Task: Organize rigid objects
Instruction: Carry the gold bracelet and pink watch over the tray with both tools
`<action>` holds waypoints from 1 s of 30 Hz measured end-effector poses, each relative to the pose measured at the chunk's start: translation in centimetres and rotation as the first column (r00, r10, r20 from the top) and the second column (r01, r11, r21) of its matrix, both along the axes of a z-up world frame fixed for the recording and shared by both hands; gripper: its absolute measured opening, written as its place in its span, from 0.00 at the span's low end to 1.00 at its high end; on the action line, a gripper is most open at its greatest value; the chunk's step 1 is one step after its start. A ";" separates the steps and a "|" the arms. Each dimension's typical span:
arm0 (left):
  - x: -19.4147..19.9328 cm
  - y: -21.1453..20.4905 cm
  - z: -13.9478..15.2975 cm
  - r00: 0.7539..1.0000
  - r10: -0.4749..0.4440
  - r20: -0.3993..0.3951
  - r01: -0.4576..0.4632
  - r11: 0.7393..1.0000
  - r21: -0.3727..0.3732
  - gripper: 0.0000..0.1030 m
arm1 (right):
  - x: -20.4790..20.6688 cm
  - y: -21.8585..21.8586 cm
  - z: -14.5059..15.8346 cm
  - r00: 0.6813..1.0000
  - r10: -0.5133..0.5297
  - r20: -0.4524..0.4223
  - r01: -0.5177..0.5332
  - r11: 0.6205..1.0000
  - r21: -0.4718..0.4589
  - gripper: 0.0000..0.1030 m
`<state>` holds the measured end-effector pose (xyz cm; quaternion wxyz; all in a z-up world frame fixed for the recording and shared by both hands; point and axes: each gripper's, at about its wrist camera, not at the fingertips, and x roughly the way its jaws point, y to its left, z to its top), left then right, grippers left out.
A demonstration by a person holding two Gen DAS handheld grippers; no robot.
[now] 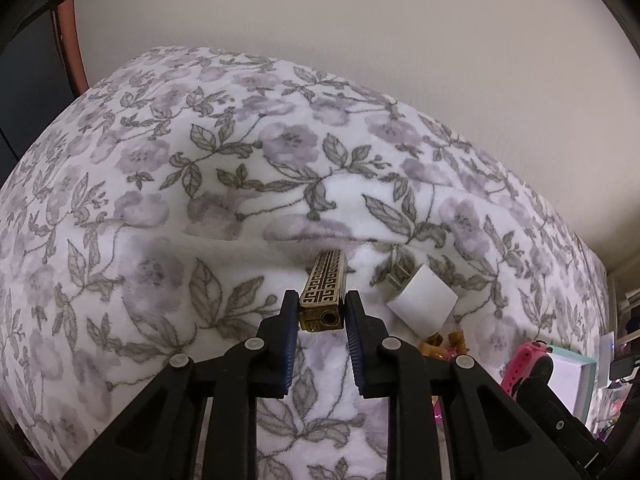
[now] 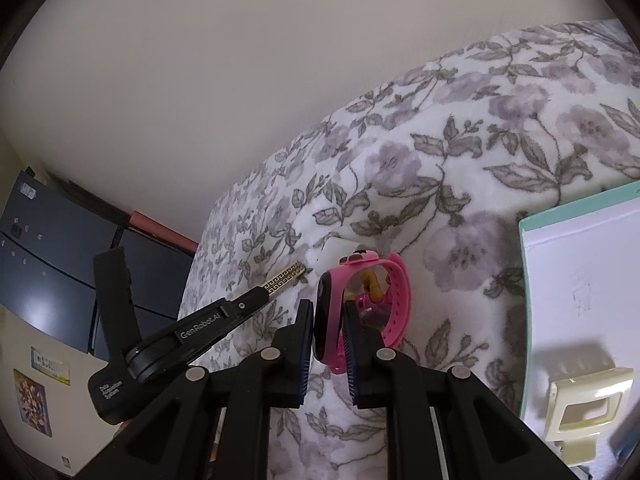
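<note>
In the left wrist view, the left gripper (image 1: pixel 322 314) sits at lower centre, its jaws closed onto a brass lighter (image 1: pixel 323 292) with a Greek-key pattern; the pads press its two long sides and its base end faces the camera. The lighter reaches away from the fingertips toward the middle of the frame, over a floral blanket (image 1: pixel 200 168). Just right of it lies a white charger block (image 1: pixel 422 304), with small tan pieces (image 1: pixel 436 346) below that, too small to make out.

In the right wrist view, the right gripper (image 2: pixel 328 322) at lower centre is clamped tight on a pink smartwatch (image 2: pixel 360 304), the pads squeezing its dark face edge-on while the strap loops to the upper right. At the right edge of the frame, a white box with a teal rim (image 2: pixel 524 280) holds a cream switch plate (image 2: pixel 588 408).
</note>
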<state>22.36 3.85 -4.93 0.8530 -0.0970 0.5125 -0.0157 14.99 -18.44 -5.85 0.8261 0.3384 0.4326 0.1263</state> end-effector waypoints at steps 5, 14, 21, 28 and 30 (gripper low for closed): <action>-0.1 0.2 0.8 1.000 0.009 0.017 -0.009 1.000 -0.005 0.22 | -0.1 -0.5 0.4 1.000 -0.010 0.002 0.010 1.000 0.007 0.15; -0.4 0.2 2.1 0.999 0.011 0.036 -0.010 1.000 -0.013 0.21 | -0.4 -1.2 1.3 1.000 -0.022 0.014 0.022 1.000 0.018 0.15; -0.8 -0.2 3.7 0.998 0.009 0.063 -0.007 1.000 -0.025 0.21 | -0.7 -2.2 1.9 0.999 -0.047 0.015 0.047 0.999 0.028 0.15; -1.7 -1.8 6.3 0.995 -0.037 0.097 0.047 0.994 -0.102 0.21 | -1.4 -4.7 2.7 0.994 -0.105 -0.002 0.105 0.994 0.015 0.15; -2.2 -2.9 7.2 0.991 -0.059 0.118 0.071 0.993 -0.097 0.21 | -1.8 -6.0 3.1 0.991 -0.131 -0.002 0.131 0.991 0.021 0.15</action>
